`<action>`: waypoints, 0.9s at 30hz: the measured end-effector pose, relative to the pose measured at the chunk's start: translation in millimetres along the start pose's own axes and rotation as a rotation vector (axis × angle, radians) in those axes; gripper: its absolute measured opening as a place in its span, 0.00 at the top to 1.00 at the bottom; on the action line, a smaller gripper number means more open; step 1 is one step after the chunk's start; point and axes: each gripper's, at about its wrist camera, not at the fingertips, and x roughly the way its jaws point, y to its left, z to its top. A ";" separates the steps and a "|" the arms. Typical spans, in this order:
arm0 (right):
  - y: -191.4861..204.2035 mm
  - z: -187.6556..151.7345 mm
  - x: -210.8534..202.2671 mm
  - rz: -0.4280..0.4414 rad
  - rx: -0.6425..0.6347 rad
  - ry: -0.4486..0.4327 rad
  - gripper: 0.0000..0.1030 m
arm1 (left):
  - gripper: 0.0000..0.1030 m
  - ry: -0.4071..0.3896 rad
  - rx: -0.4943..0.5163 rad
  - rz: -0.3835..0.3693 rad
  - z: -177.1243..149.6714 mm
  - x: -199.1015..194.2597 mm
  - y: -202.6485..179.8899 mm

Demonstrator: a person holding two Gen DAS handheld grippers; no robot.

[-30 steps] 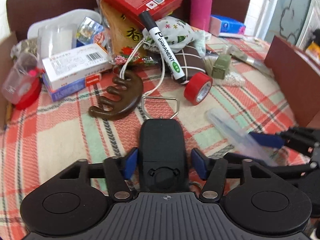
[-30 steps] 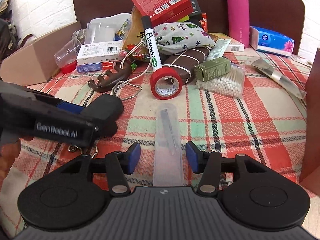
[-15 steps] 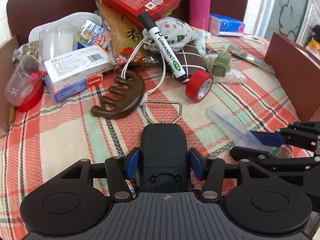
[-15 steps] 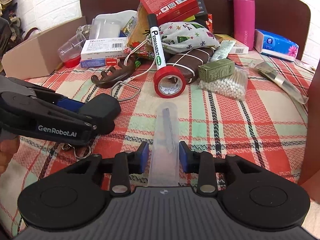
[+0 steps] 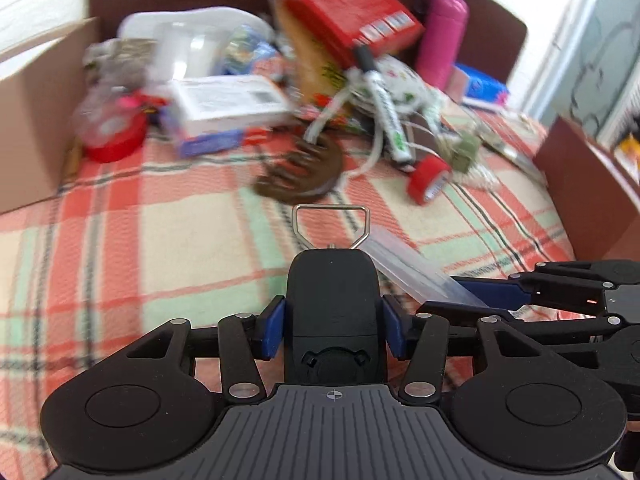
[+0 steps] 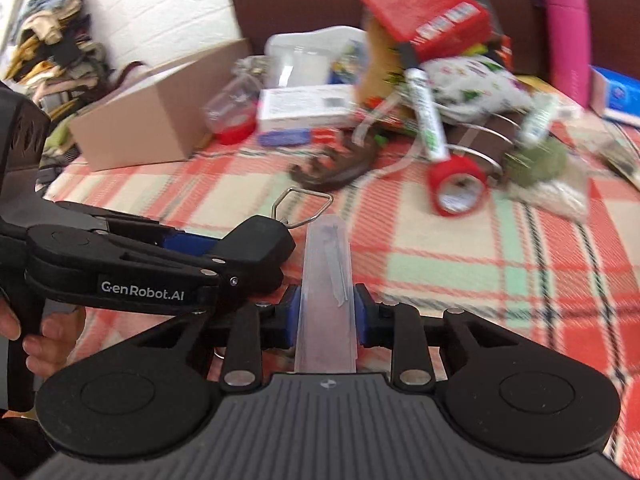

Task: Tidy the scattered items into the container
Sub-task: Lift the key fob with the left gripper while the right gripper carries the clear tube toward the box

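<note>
You are carrying two picked items toward the cardboard box point(image 6: 132, 120), the likely container, which sits open at the far left of the plaid cloth point(image 5: 120, 240). To do this step well, keep both items level and lifted clear of the cloth, swing them left over the box rim, and let go only once each hangs above the opening; lead with one hand so the two tools, now just beside each other, do not knock together. Your left gripper point(image 5: 332, 328) is clenched about halfway on a black key fob point(image 5: 332, 292); its blue pads press both sides and the wire loop point(image 5: 330, 224) sticks out ahead. Your right gripper point(image 6: 326, 316) has its jaws closing, and the pads already press the sides of a clear plastic case point(image 6: 326, 280) with something thin and metallic inside, pointing away from you. The rest of the clutter, including a red tape roll point(image 6: 456, 188), a marker point(image 6: 424, 120) and a brown comb point(image 5: 304, 172), lies piled at the far side, blurred.
</note>
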 end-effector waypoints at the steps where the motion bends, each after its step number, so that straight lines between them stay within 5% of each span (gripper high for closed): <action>1: 6.2 3.7 0.7 0.010 -0.018 -0.003 0.70 | 0.50 -0.012 -0.016 0.005 -0.4 -5.8 5.7; 15: 103.1 78.6 16.3 0.124 -0.309 -0.078 0.70 | 0.50 -0.209 -0.171 0.115 16.5 -84.8 91.2; 27: 182.5 175.0 39.6 0.226 -0.474 -0.203 0.70 | 0.50 -0.341 -0.245 0.243 72.2 -141.5 164.1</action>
